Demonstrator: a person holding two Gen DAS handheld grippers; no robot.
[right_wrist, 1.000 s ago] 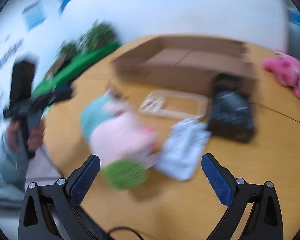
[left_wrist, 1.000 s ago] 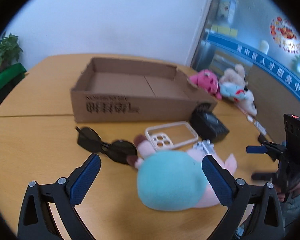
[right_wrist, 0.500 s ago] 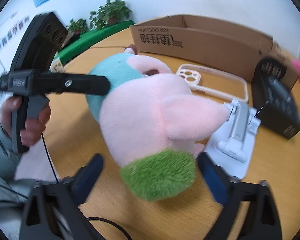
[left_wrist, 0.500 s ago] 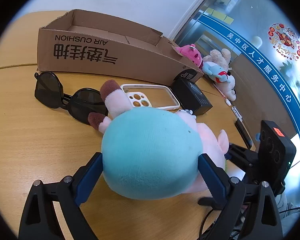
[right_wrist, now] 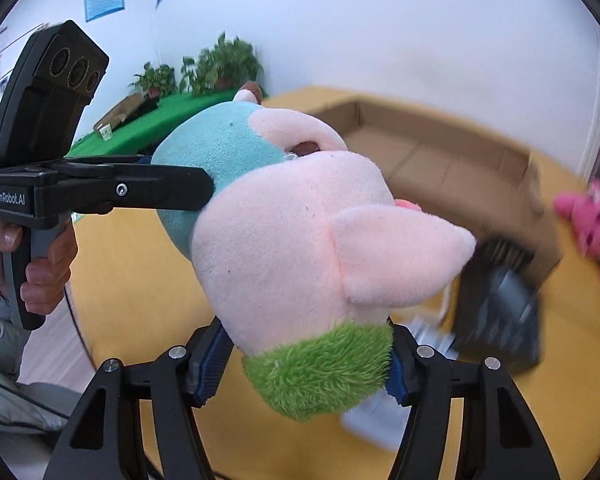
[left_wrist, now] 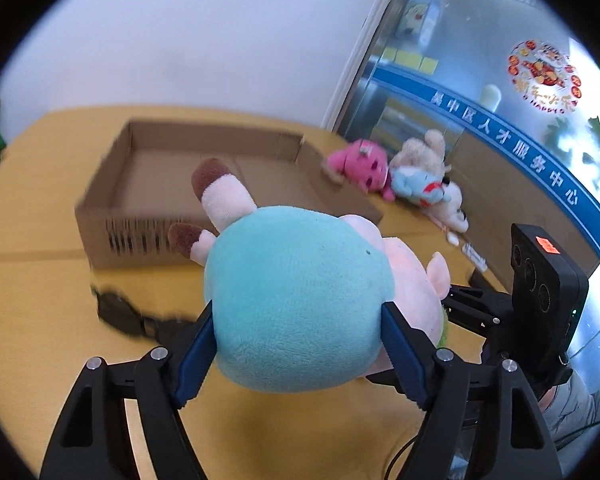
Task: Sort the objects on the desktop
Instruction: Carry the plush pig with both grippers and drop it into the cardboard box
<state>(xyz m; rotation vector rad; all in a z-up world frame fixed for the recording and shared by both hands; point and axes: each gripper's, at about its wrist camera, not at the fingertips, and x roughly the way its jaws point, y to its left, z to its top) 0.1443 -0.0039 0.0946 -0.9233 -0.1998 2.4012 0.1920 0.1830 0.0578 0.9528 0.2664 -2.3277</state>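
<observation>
A plush toy [left_wrist: 300, 288] with a teal body, pink head and green tuft hangs above the wooden table [left_wrist: 40, 280], in front of the open cardboard box [left_wrist: 100, 216]. My left gripper [left_wrist: 296, 312] has its jaws closing, blue pads pressed into the teal body. In the right wrist view my right gripper [right_wrist: 308, 344] also has closing jaws, and its pads squeeze the plush toy [right_wrist: 284, 240] at the green and pink end. There the left gripper [right_wrist: 160, 192] comes in from the left, held by a hand [right_wrist: 40, 264]. The box [right_wrist: 440, 152] lies behind.
Blurred sunglasses [left_wrist: 120, 312] lie on the table left of the toy. A pink plush [left_wrist: 360, 164] and a blue and beige plush [left_wrist: 420, 184] lie beyond the box's right end. A black case [right_wrist: 500, 320] and a white item [right_wrist: 380, 420] lie under the toy.
Both grippers moved in around the plush toy and closed on it. The toy has risen off the table, in front of the box.
</observation>
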